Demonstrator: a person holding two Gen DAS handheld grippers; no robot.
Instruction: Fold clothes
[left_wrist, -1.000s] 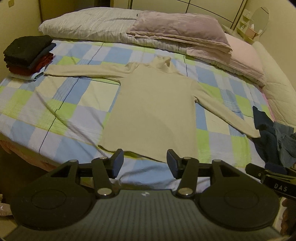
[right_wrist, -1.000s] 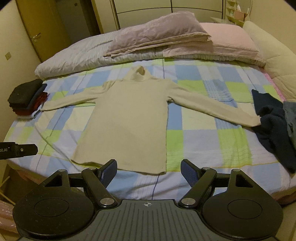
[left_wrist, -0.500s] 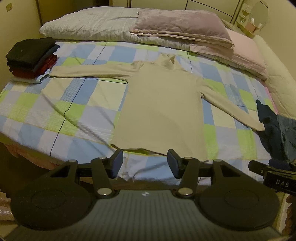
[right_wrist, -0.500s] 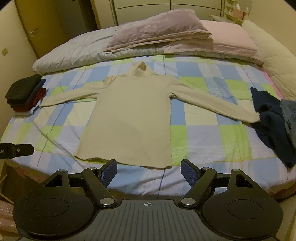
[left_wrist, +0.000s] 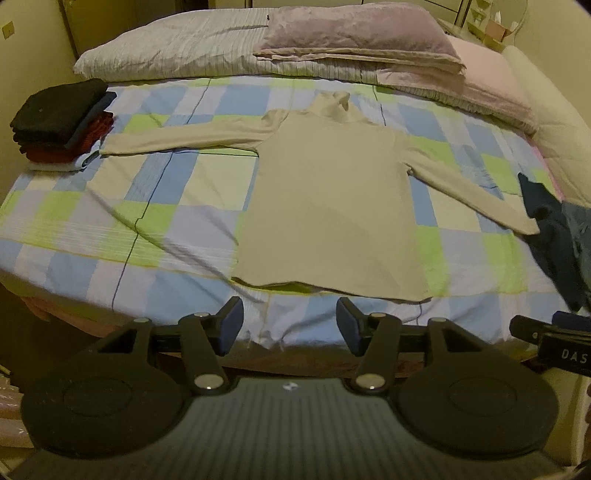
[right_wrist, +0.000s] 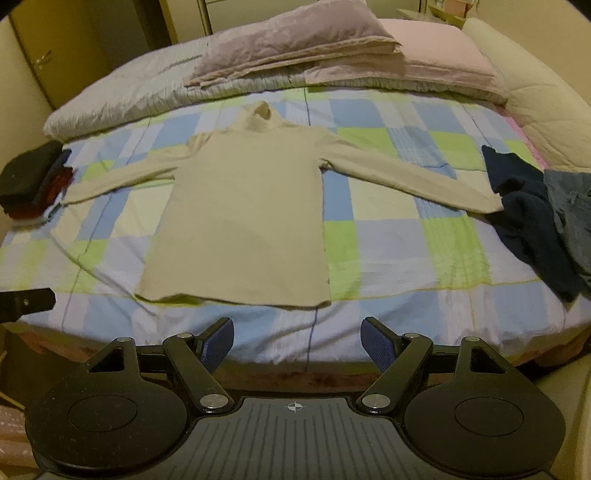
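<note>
A cream turtleneck sweater (left_wrist: 332, 206) lies spread flat on the bed (left_wrist: 166, 206); left gripper (left_wrist: 290, 325), jaws just widening, and right gripper (right_wrist: 297, 341) both gape empty

left gripper (left_wrist: 290, 328): jaws apart, just been opening, empty | right gripper (right_wrist: 297, 345): jaws apart, empty

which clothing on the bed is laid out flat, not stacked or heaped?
The cream turtleneck, spread mid-bed with both sleeves out. The dark folded stack sits at the left edge; the navy heap lies crumpled at the right.
</note>
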